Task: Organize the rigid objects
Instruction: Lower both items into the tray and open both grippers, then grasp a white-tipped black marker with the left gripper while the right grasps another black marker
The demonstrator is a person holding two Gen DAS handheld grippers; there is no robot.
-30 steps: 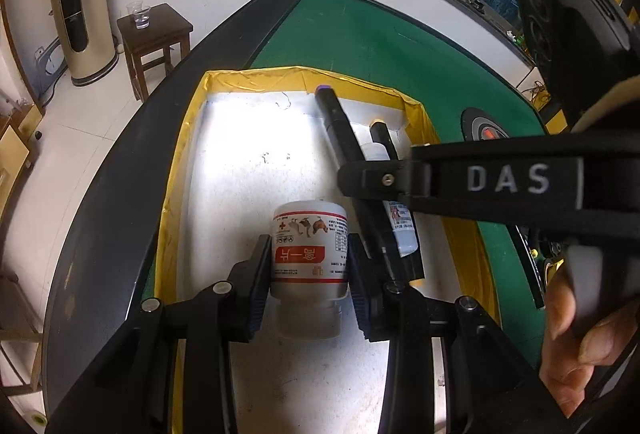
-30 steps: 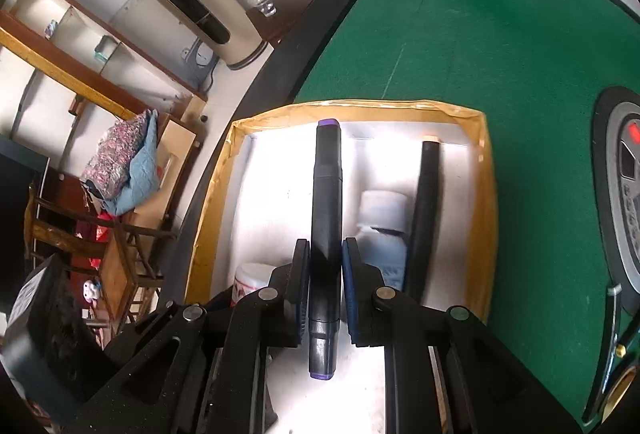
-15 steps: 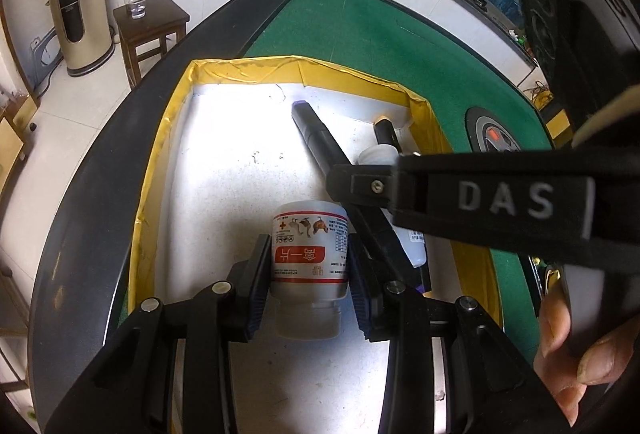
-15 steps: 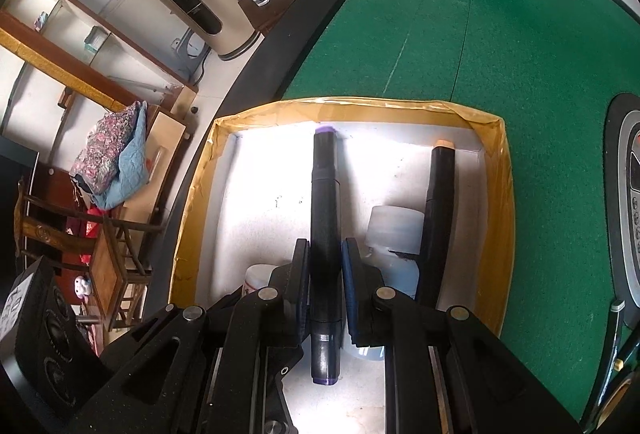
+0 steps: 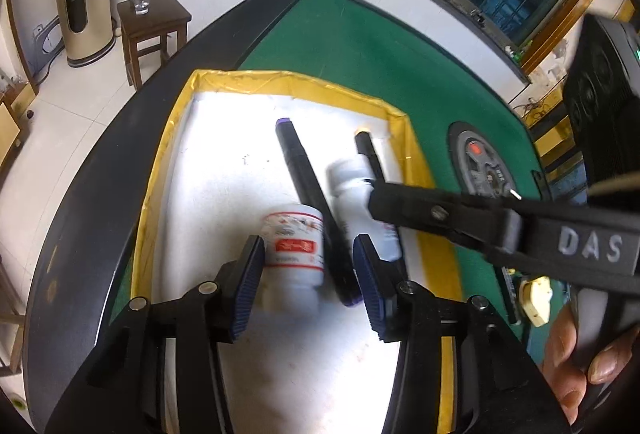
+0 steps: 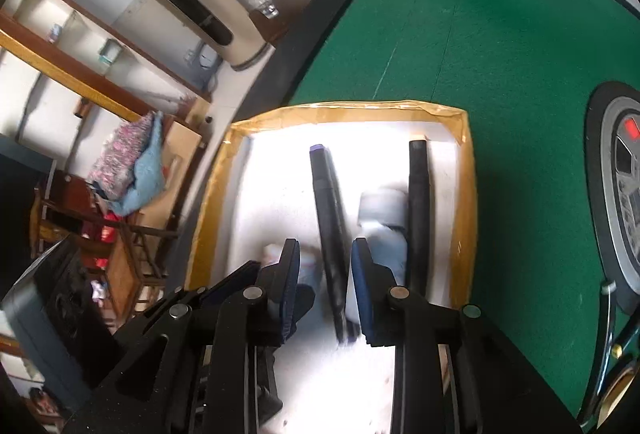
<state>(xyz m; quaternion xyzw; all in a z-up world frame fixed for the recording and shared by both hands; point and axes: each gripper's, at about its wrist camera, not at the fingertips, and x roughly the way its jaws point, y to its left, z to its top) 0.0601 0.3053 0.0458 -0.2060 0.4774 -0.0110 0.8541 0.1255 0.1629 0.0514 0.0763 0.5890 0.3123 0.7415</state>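
Currently both claws stand spread, having just been opening. Left claw (image 5: 308,274) hovers over the red-labelled bottle (image 5: 294,246), pads clear of it. Right claw (image 6: 325,286) straddles the purple-capped marker (image 6: 330,230) without pressing it. Both items lie in the yellow-rimmed tray (image 5: 176,138) on the green desk (image 5: 360,46), beside a second white bottle (image 5: 352,194) and a second black marker (image 6: 418,202)
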